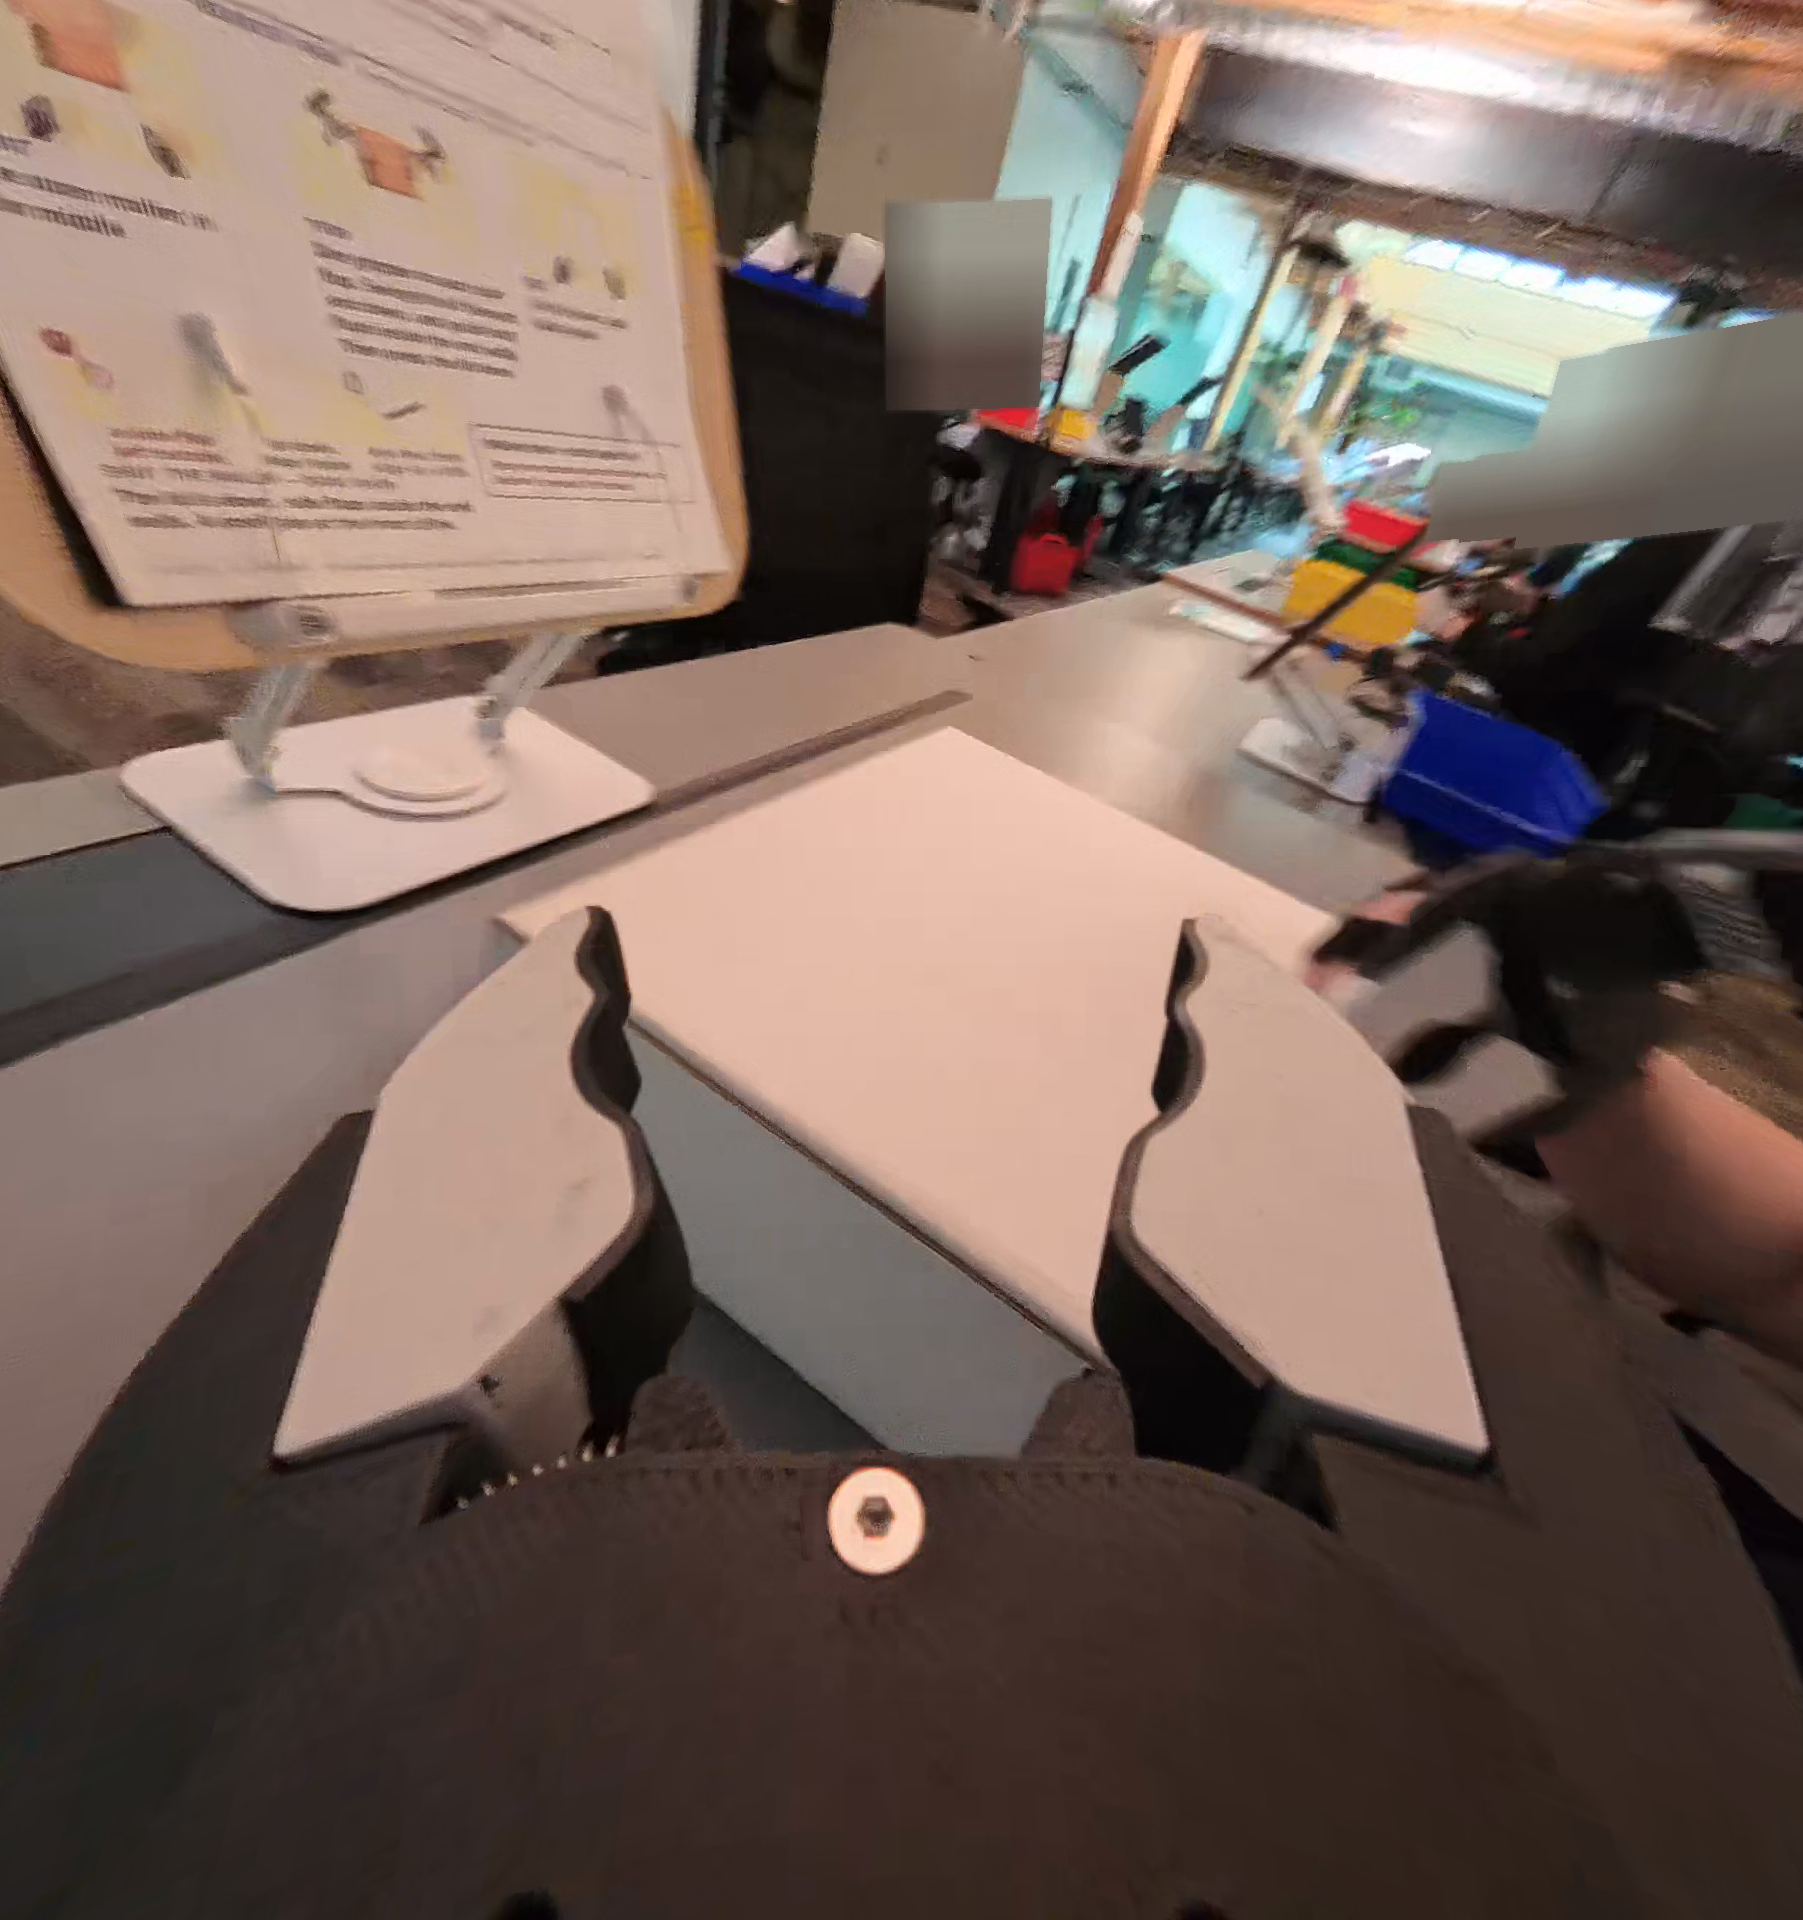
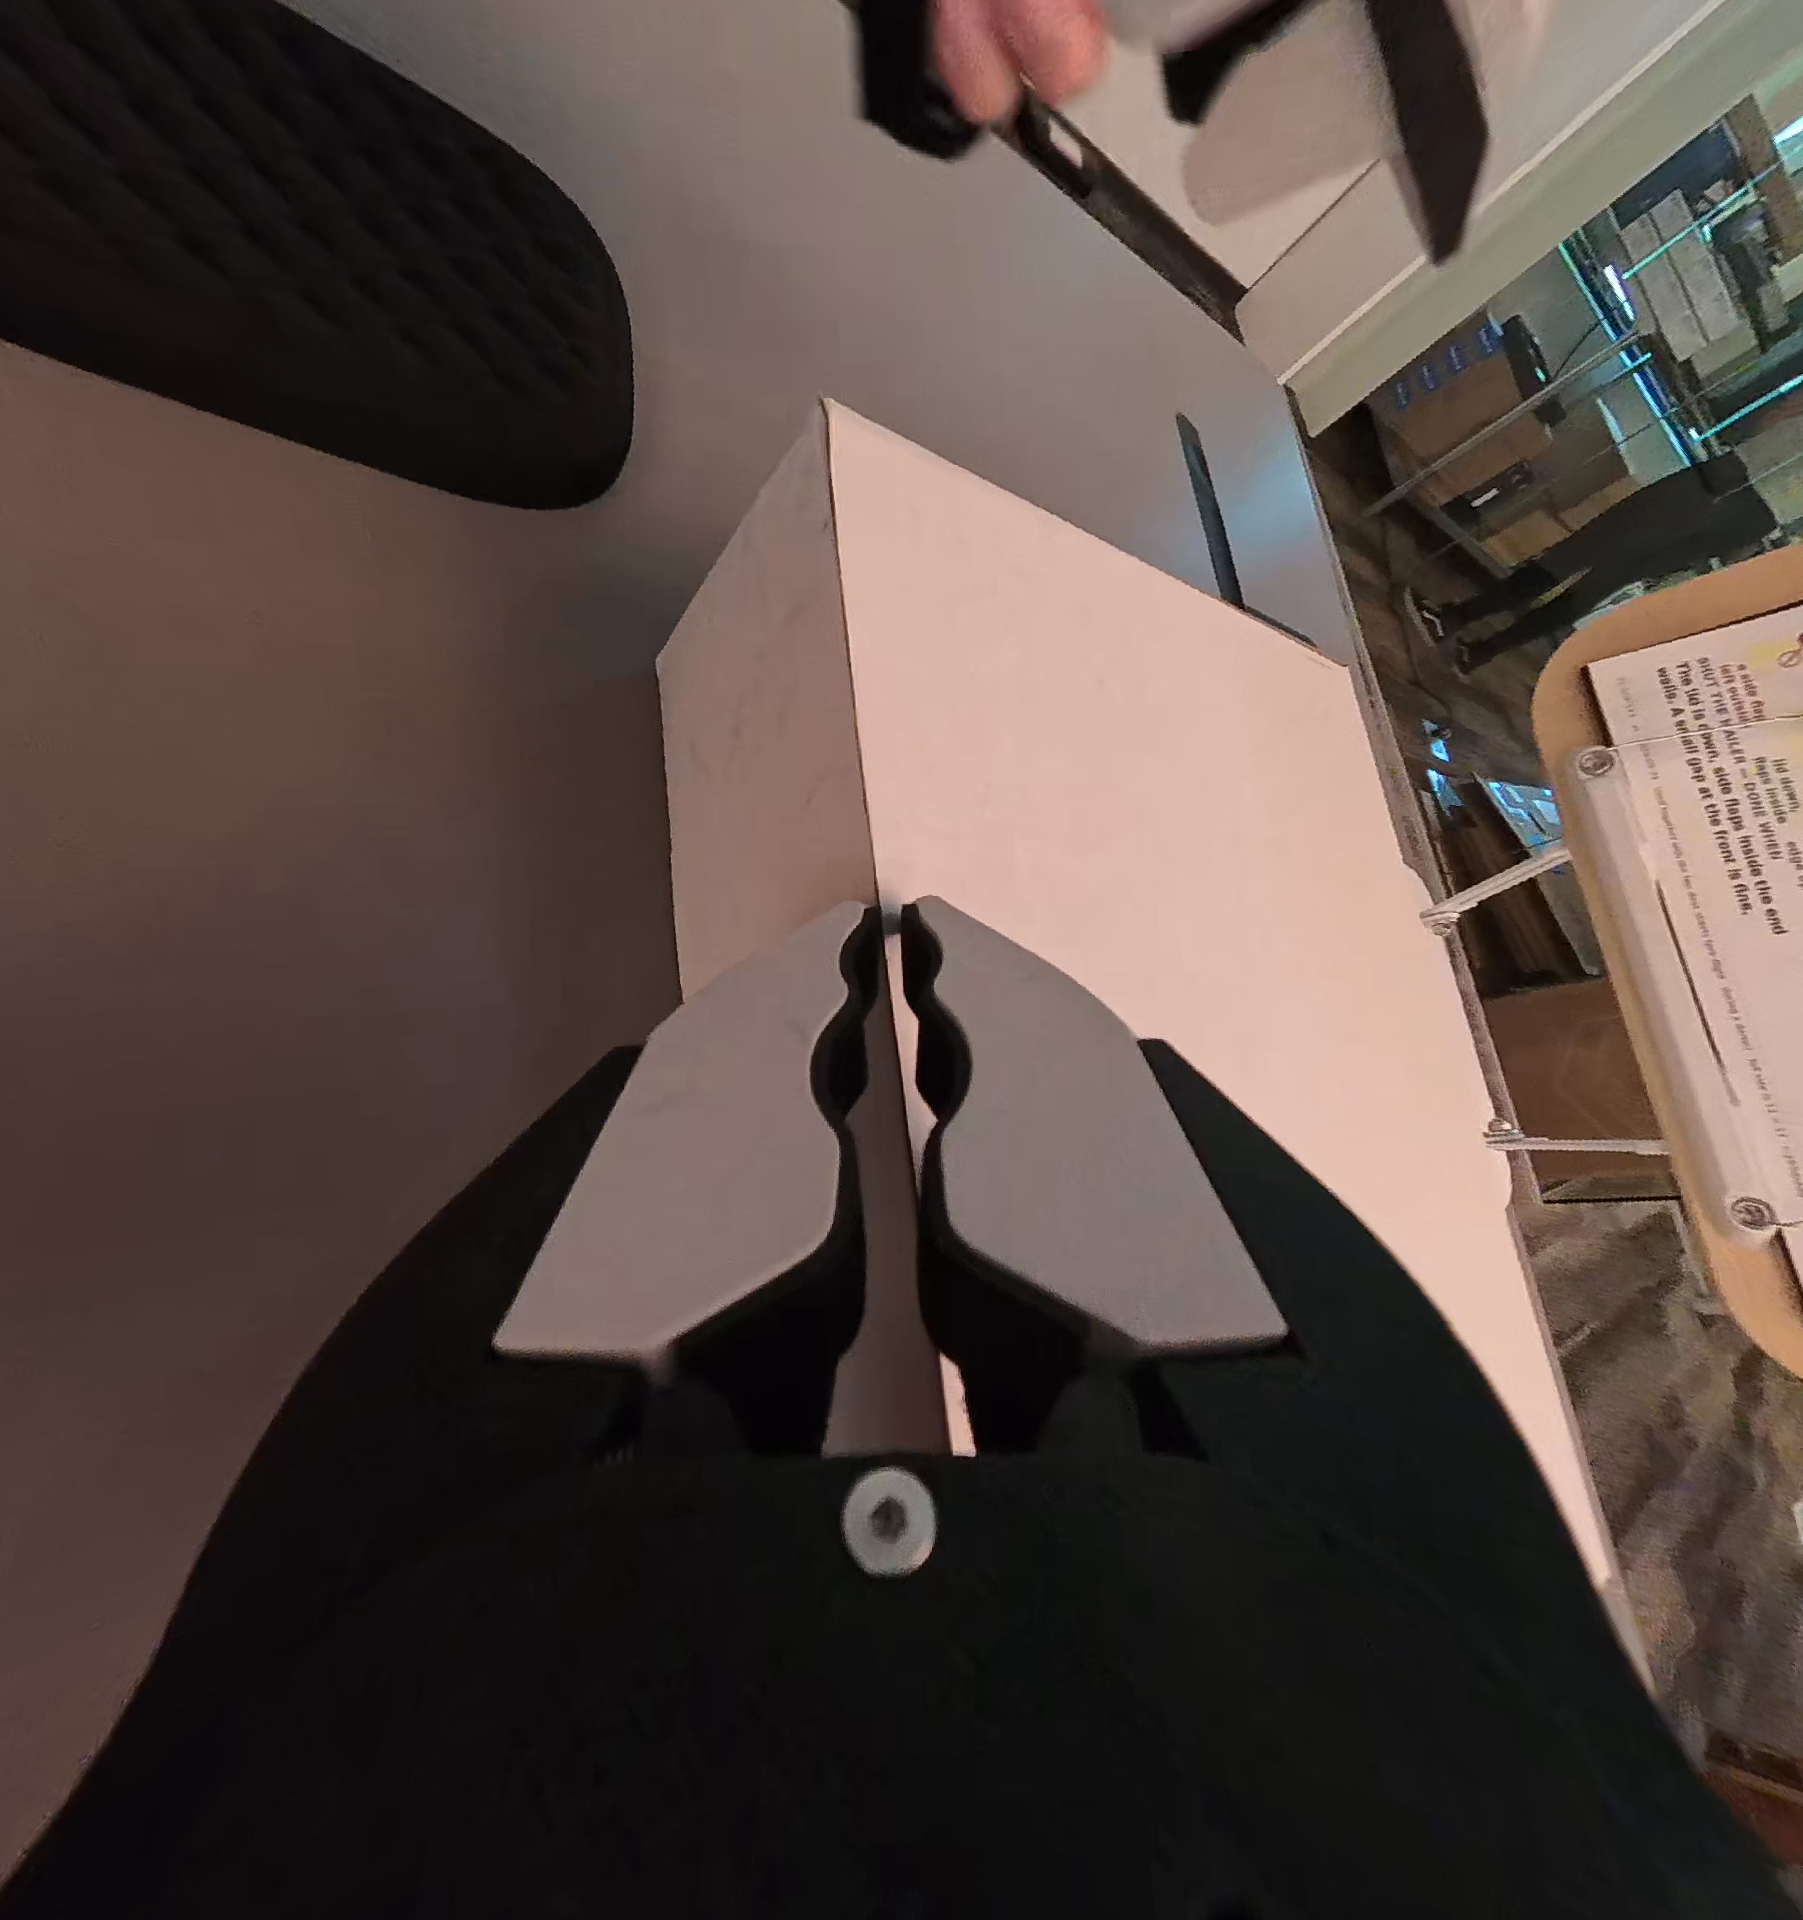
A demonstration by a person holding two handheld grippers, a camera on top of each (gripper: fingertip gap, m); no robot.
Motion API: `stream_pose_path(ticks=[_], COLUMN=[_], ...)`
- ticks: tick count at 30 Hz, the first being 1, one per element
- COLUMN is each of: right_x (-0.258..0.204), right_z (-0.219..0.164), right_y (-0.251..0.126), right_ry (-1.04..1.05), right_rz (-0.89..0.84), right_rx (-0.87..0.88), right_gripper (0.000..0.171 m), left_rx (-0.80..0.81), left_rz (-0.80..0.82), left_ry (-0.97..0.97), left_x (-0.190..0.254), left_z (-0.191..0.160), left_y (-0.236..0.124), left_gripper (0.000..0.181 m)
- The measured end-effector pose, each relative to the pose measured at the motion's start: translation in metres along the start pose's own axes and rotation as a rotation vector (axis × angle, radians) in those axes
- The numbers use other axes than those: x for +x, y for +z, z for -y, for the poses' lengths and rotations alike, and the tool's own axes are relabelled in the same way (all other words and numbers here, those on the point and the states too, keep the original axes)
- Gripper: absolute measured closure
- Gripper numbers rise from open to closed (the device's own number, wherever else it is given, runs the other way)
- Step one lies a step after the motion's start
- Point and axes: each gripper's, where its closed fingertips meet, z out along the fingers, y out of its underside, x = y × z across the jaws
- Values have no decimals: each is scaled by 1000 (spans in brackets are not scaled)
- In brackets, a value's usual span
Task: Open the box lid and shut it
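A white cardboard box stands on the grey table with its lid lying flat. My left gripper is open and empty, and hovers over the lid near the box's near corner. My right gripper is shut on the thin edge of the box lid, where the lid meets the side wall. In the left wrist view the right gripper shows as a black shape at the box's right edge. In the right wrist view the left gripper shows blurred at the top.
A document stand with an instruction sheet stands on a white base behind the box; it also shows in the right wrist view. A black mesh chair is beside the table. A blue bin sits far right.
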Motion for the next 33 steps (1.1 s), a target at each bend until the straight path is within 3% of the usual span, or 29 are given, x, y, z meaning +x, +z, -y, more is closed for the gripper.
stream_pose_path(ticks=[2,5,8,10,13,18,33], right_x=[0,0,0,0,-1,0,7], right_z=[0,0,0,0,0,0,5], right_y=[0,0,-1,-1,0,1,-5], right_ry=[8,7,-1,9,16,-30,-148], right_rz=[3,3,-3,5,14,-46,-136], right_rx=[9,17,19,27,30,31,-15], right_gripper=[167,167,167,167,167,167,168], left_rx=[-37,-144,-250,-277,-329,-269,-290], left_rz=[42,-48,-226,-256,-242,-321,-303], left_ry=[19,-85,-216,-195,-94,-84,-128], left_x=[-34,-65,-68,-69,-75,-68,-73], left_z=[3,-13,-34,-46,-62,-54,-56], left_y=[26,66,91,100,105,105,108], left_gripper=[82,82,82,84,84,108,116])
